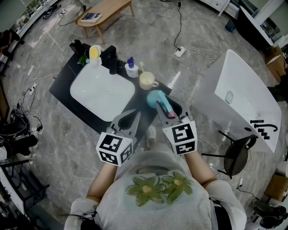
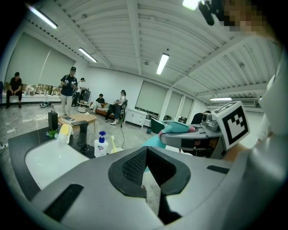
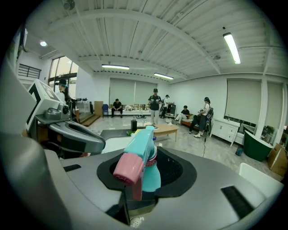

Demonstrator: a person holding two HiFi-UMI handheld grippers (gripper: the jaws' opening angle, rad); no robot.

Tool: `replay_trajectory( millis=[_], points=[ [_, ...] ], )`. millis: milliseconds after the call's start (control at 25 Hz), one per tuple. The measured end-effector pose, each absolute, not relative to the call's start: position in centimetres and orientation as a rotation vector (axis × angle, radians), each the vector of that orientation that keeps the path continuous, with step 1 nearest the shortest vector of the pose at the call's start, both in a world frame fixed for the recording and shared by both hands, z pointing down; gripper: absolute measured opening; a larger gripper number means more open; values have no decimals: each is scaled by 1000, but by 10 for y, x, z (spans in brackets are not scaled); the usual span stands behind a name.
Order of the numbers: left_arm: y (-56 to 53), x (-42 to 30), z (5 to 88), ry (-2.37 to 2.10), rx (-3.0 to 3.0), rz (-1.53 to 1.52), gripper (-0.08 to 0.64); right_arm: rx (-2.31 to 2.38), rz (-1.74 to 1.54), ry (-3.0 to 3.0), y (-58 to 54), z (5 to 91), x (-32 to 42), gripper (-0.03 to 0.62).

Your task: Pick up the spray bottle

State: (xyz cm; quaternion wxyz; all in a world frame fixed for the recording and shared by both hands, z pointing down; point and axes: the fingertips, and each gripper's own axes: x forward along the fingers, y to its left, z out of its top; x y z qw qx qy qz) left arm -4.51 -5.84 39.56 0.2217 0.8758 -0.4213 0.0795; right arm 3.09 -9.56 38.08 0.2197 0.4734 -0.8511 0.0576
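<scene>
- The right gripper (image 1: pixel 170 109) has its jaws clamped on the teal plastic spray bottle with a pink nozzle (image 1: pixel 161 102). In the right gripper view the bottle (image 3: pixel 143 157) sits between the black pads with its nozzle pointing back toward the camera.
- The bottle lies tilted over the near corner of the black rectangular tabletop (image 1: pixel 60 85), just beside the cream mug (image 1: pixel 147 80), and appears lifted off the surface.
- The left gripper (image 1: pixel 128 119) hangs just beside the right one; its jaws are together, with nothing in the hollow between them (image 2: pixel 146 168).
- A white rectangular sink basin (image 1: pixel 102 92) fills most of the tabletop.
- Along the far edge stand a white soap bottle with a blue pump (image 1: pixel 131 68), a black tap-like fixture (image 1: pixel 110 58) and a yellow-and-white bottle (image 1: pixel 94 52).
- The floor is grey marbled stone (image 1: pixel 148 31), crossed by black cables and a white power strip (image 1: pixel 180 51).
- A low wooden table (image 1: pixel 105 11) stands beyond, and a white tub-like unit (image 1: pixel 243 99) and a black stool (image 1: pixel 236 155) stand to the right.
- The gripper views show a ribbed white ceiling with tube lights (image 2: pixel 162 63). People sit and stand at the far wall (image 3: pixel 155 104).
</scene>
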Motion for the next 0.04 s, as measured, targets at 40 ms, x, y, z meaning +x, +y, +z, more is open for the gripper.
replay_trajectory(
  millis=[40],
  points=[
    [-59, -46, 396, -1164, 2419, 219, 9, 1307, 163, -2356, -96, 381, 30, 133]
  ],
)
